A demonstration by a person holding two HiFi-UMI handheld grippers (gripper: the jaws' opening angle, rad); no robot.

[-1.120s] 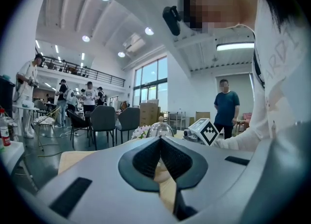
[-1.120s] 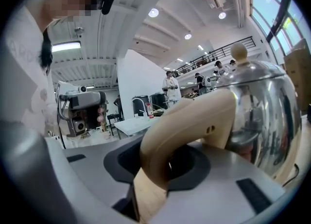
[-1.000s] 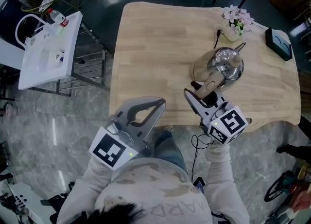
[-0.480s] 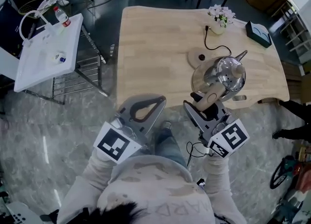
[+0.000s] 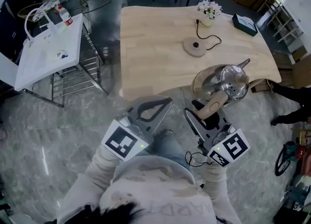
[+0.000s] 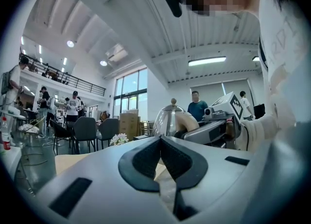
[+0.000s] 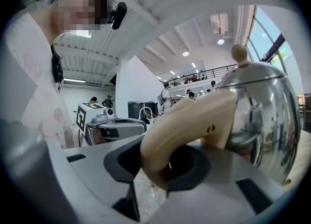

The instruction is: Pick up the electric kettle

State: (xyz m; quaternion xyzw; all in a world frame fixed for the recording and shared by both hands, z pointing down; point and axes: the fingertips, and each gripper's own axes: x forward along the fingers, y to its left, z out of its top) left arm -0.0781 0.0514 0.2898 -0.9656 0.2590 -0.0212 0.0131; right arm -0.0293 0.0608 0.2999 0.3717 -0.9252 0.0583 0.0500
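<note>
The electric kettle [image 5: 226,84] is shiny steel with a cream handle [image 5: 212,107]. It hangs in the air over the table's near edge, off its base. My right gripper [image 5: 199,109] is shut on that handle, and in the right gripper view the handle [image 7: 189,121] fills the gap between the dark pads of the right gripper [image 7: 158,169]. The kettle body [image 7: 265,116] is just beyond. My left gripper [image 5: 163,104] is to the left over the floor, shut and empty. In the left gripper view its tips [image 6: 161,140] meet, with the kettle [image 6: 167,121] behind them.
On the wooden table [image 5: 150,48] stand the round kettle base [image 5: 195,46] with its black cord, a small flower pot [image 5: 209,10] and a dark box [image 5: 244,24]. A white cart [image 5: 46,48] stands left of the table. People stand in the hall behind.
The kettle has come off its base and moved toward me, past the table's near edge. Both grippers have drawn back from the table; the bare base now shows.
</note>
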